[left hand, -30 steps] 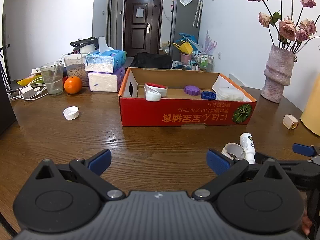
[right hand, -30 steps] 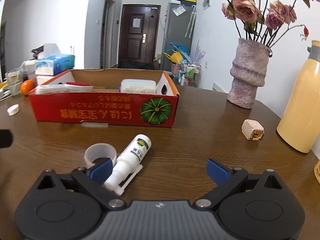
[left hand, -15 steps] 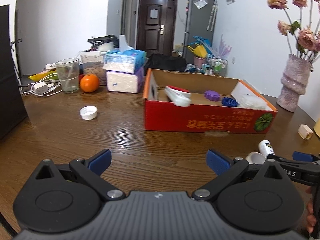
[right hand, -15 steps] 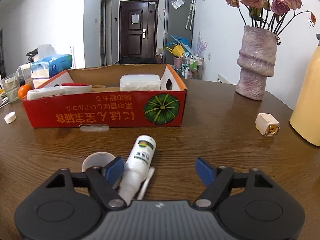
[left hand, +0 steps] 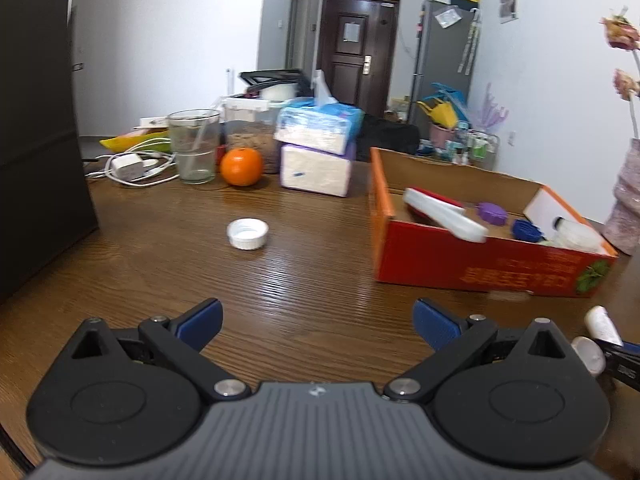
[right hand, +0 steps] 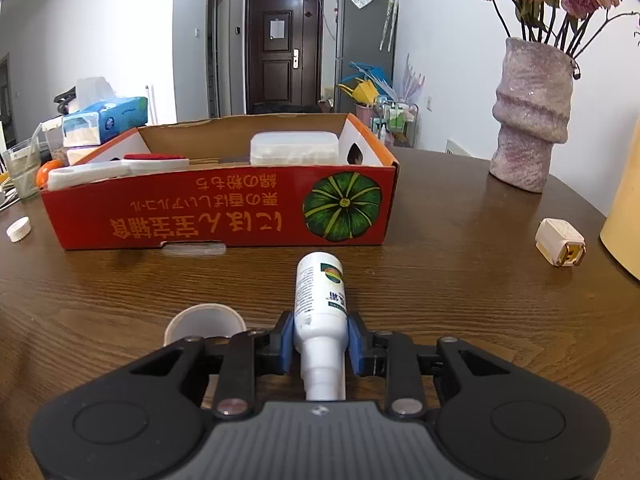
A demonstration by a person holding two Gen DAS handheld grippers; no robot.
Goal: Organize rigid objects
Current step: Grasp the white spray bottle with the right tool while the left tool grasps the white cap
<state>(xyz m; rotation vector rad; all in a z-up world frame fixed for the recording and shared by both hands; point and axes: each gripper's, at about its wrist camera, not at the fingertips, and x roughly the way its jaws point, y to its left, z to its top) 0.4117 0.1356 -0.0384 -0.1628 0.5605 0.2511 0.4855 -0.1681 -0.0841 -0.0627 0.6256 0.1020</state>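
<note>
The right gripper point(right hand: 320, 346) is clenched on a white bottle point(right hand: 320, 300). Both blue fingers point(right hand: 285, 344) press the bottle's sides just above its narrow neck. The bottle lies on the desk point(right hand: 460, 300), neck toward the camera and base toward the box point(right hand: 224, 216). A white cup point(right hand: 205, 322) lies on the desk just left of the right gripper, with its opening toward the camera.

The left gripper point(left hand: 318, 318) is released. Its fingers point(left hand: 200, 318) stand wide apart over bare desk with nothing between them. In the left wrist view, the bottle and cup appear at the lower right edge, partly hidden by the gripper body.

The box is a red cardboard tray with upside-down yellow print and a green pumpkin picture on its near wall. It stands on the desk beyond the bottle, apart from it. Contents visible:
- a clear lidded container point(right hand: 294, 148) at the right end;
- a long white item with a red part point(left hand: 444, 212) at the left end;
- a purple lid point(left hand: 492, 213) and a blue lid point(left hand: 527, 230) between them.

A white cap point(left hand: 248, 233) lies open side up on the desk, well left of the box. Behind it stand a glass point(left hand: 194, 146), an orange point(left hand: 241, 167) and two stacked tissue packs point(left hand: 316, 152). Right of the box are a vase point(right hand: 530, 120) of flowers and a small cream plug point(right hand: 560, 242).
</note>
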